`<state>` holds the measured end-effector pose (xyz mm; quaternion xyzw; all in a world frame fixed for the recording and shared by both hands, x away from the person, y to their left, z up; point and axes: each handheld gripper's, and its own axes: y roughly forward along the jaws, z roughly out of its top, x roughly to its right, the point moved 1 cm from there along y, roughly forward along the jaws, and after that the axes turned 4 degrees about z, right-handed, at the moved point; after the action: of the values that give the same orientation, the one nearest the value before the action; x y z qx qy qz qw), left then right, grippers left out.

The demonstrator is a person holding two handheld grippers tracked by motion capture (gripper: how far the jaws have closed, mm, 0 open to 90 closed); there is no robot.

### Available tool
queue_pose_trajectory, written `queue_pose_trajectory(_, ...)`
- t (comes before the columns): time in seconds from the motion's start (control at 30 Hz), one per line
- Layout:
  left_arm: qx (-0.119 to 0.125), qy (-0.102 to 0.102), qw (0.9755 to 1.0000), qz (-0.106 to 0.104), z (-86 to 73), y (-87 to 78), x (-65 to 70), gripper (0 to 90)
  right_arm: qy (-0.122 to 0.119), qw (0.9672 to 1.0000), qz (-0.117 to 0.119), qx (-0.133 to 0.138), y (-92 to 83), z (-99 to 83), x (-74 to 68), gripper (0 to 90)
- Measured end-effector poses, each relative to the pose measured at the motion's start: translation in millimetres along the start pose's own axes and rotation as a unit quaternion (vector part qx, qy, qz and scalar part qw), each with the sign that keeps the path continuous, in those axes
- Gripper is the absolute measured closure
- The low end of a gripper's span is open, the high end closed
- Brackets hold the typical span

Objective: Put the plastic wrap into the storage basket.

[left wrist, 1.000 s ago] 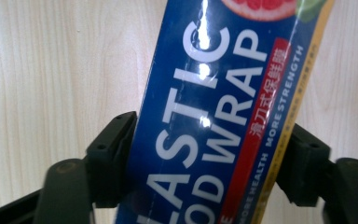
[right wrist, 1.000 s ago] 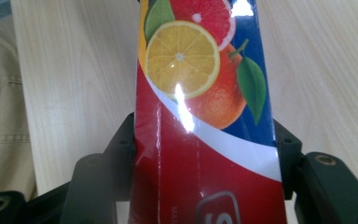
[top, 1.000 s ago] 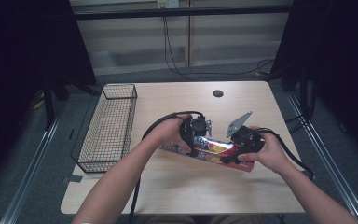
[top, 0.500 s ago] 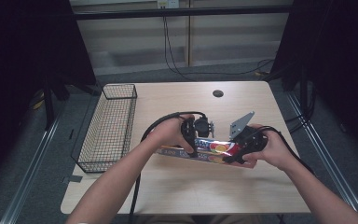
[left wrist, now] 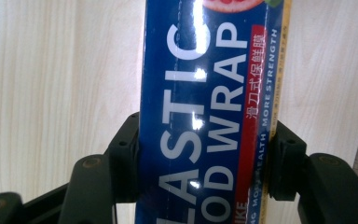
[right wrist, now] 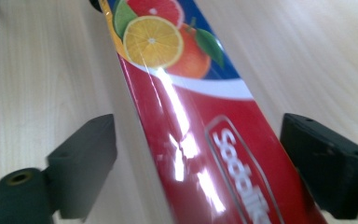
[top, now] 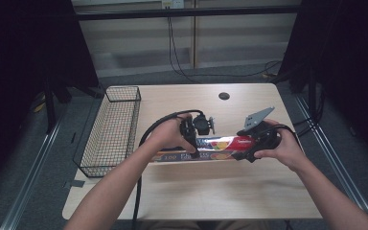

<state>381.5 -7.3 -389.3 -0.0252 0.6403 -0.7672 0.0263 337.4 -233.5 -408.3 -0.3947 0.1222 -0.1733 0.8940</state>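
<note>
Now we have a handover under way on the plastic wrap box (top: pixel 211 146), which lies lengthwise across the middle of the high view, just above the wooden table (top: pixel 249 201). A second ago the right gripper (top: pixel 249 152) was the one clamping the box near its red end while the left gripper (top: pixel 191 143) was closing in on the blue part. That has flipped. In the left gripper view, the two black pads press flat against both long sides of the box (left wrist: pixel 209 116), filling the centre of the frame from top to bottom, so we hold it firmly there. In the right gripper view, the jaws have just been opening: the box (right wrist: pixel 200 126) runs up the middle of the frame between them, with a clear gap of table on either side, so nothing on that side grips it any more.

We take this to mean the box now hangs on the left gripper alone, gripped off-centre toward its left half in the high view. The free red end may sag or swing once the right gripper pulls away, so we would expect the next move to need a slow, clean retreat of the open jaws. The wire basket (top: pixel 112 129) sits at the left of the high view, beside the left forearm, and seems the likely place for the box to go.
</note>
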Motion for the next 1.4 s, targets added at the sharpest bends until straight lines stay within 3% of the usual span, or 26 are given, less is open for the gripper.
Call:
queue_pose_trajectory(0.1,-0.003,-0.008,0.9999,0.007,-2.9,-0.9,-1.8,42.7,0.007,0.9998,-0.017,0.01,-5.7,-1.3,3.4,8.8)
queue_pose_trajectory(0.17,0.0,-0.022,0.9997,0.015,-6.8,-2.0,-3.7,42.8,0.027,0.9986,-0.042,0.019,-11.8,-4.1,8.0,8.8)
queue_pose_trajectory(0.2,0.0,-0.022,0.9997,0.015,-6.8,-2.0,-3.7,42.8,0.027,0.9986,-0.042,0.019,-11.8,-4.1,8.0,8.8)
queue_pose_trajectory(0.27,0.005,-0.044,0.999,0.009,-11.5,-5.3,-8.0,42.9,0.045,0.9979,-0.04,0.024,-14.6,-9.1,10.4,9.1)
queue_pose_trajectory(0.47,0.005,-0.065,0.9978,0.014,-19.0,-10.3,-13.0,42.9,0.07,0.996,-0.049,0.024,-12.9,-20.5,9.3,7.6)
queue_pose_trajectory(0.57,0.01,-0.082,0.9965,0.013,-23.4,-15.3,-15.8,43.0,0.073,0.9955,-0.057,0.02,-12.4,-22.4,8.8,7.6)
queue_pose_trajectory(0.6,0.019,-0.096,0.995,0.018,-26.2,-18.4,-16.7,43.0,0.072,0.9956,-0.056,0.022,-11.4,-23.5,8.3,7.5)
queue_pose_trajectory(0.63,0.018,-0.101,0.9947,0.011,-27.7,-20.3,-18.8,42.9,0.075,0.9953,-0.057,0.024,-10.7,-24.0,7.7,7.5)
queue_pose_trajectory(0.97,0.02,-0.132,0.9908,0.022,-36.3,-30.9,-21.5,43.0,0.06,0.9962,-0.063,-0.005,1.9,-27.5,-2.5,3.4)
queue_pose_trajectory(1.03,0.018,-0.148,0.9883,0.034,-37.5,-36.0,-21.3,43.1,0.058,0.9962,-0.064,-0.006,4.0,-27.8,-4.7,3.6)
queue_pose_trajectory(1.17,0.018,-0.157,0.9868,0.036,-41.3,-41.3,-24.0,43.1,0.06,0.9963,-0.061,0.003,5.0,-27.7,-9.8,3.4)
queue_pose_trajectory(1.2,0.023,-0.167,0.9849,0.039,-44.5,-43.9,-24.6,43.1,0.06,0.9961,-0.064,0.006,4.8,-27.9,-10.6,3.4)
queue_pose_trajectory(1.33,0.017,-0.17,0.9847,0.037,-49.9,-48.7,-26.6,43.1,0.064,0.996,-0.062,0.01,4.4,-29.1,-12.1,3.4)
queue_pose_trajectory(1.4,0.02,-0.181,0.9825,0.041,-53.9,-50.3,-27.3,43.1,0.07,0.9953,-0.065,0.016,3.6,-30.5,-13.6,3.6)
